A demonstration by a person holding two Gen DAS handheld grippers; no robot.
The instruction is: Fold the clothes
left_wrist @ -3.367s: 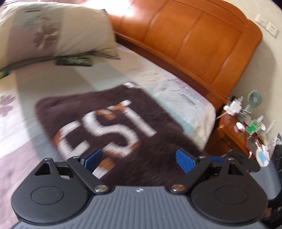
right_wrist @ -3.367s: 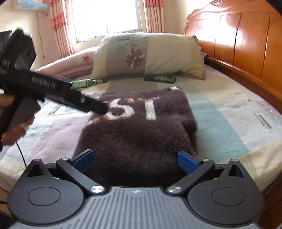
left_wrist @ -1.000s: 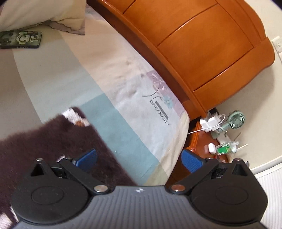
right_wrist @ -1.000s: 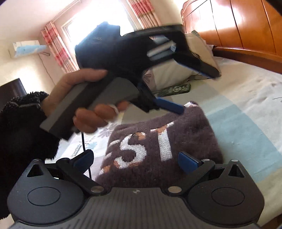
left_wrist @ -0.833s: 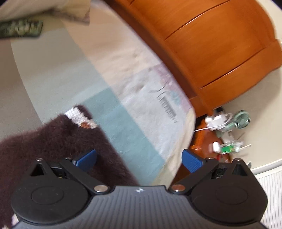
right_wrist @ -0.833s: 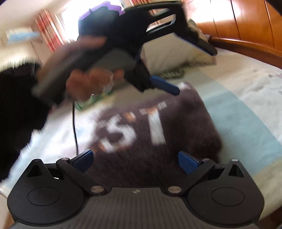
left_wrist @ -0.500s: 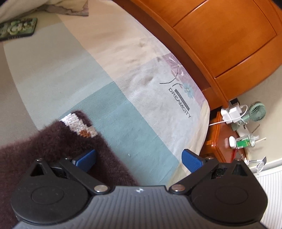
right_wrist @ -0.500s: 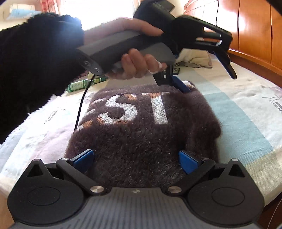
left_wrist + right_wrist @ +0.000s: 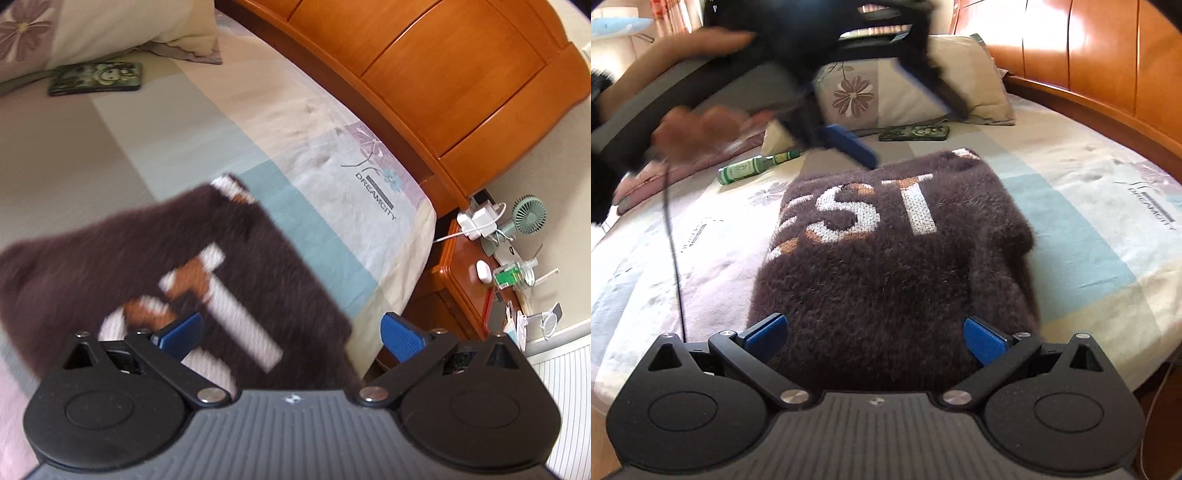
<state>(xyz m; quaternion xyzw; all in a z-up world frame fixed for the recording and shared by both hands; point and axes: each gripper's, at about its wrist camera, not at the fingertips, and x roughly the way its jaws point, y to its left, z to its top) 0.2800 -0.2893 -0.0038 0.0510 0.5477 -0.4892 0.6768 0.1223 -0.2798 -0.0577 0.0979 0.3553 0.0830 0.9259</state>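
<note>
We are looking down our right gripper, jaws spread wide and holding nothing, hanging just over the near edge of the brown sweater. The sweater lies folded into a compact block in the middle of the bed, its white and orange letters facing up, a thick bulge of fabric showing at its right side.

Here is the change: half a second ago our left gripper sat low at the sweater's far right corner, and now it is lifted and blurred with motion above the far edge. From the left wrist view its jaws are also spread, nothing between them, and far more of the lettered top now fills that view than a moment back. The hand on its handle is blurred too.

Over these seconds the sweater keeps the same outline, so we read this as the folding done or nearly so, with both tools free of it. What may remain is tidying that lump on the right.

Beyond the sweater a phone and a green tube lie near the pillow, well apart from our work.
</note>
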